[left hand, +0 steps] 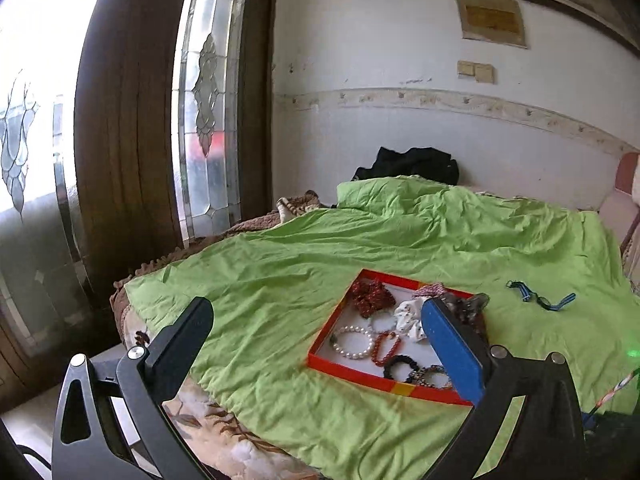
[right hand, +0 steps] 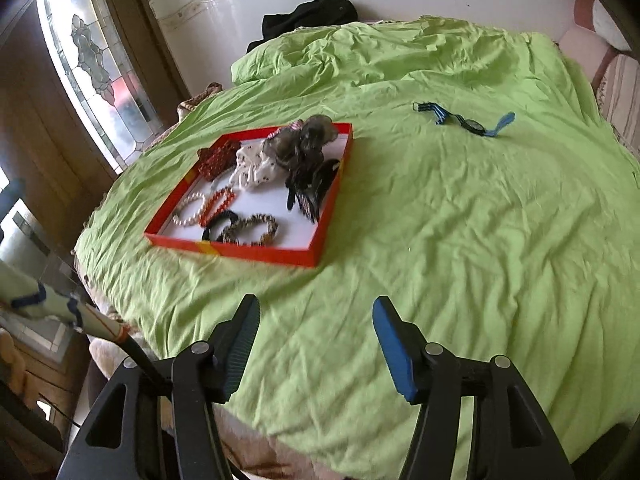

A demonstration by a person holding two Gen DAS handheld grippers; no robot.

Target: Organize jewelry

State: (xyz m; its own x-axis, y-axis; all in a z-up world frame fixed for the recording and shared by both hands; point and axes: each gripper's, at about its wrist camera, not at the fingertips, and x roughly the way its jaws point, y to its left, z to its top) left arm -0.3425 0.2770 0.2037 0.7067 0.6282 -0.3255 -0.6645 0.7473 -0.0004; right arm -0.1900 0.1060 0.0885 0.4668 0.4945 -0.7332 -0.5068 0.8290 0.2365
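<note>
We see a bed covered by a green sheet (right hand: pixel 440 240), on which rests a shallow red tray (right hand: pixel 248 252) with a white floor. The tray lies toward the bed's left edge, its near rim roughly parallel to the foot edge.

Inside the tray, along the near rim, lie a pearl bracelet (right hand: pixel 190 210), a red bead bracelet (right hand: pixel 218 202), a black scrunchie (right hand: pixel 218 226) and a speckled brown scrunchie (right hand: pixel 256 228). At the far left corner sits a red patterned scrunchie (right hand: pixel 216 160); beside it is a white scrunchie (right hand: pixel 252 172), and a grey sheer scrunchie (right hand: pixel 300 140) is piled at the far rim. Dark hair clips (right hand: pixel 312 192) lean along the right wall.

Well apart from the tray, toward the bed's far right, a blue-strapped watch (right hand: pixel 466 120) lies flat on the sheet.

The left gripper (left hand: pixel 316 320) is spread fully wide and holds nothing. The right gripper (right hand: pixel 316 328) is also released, its jaws parted over bare sheet near the foot edge, with nothing between them.

A dark garment (right hand: pixel 308 16) lies at the far edge against the wall.
</note>
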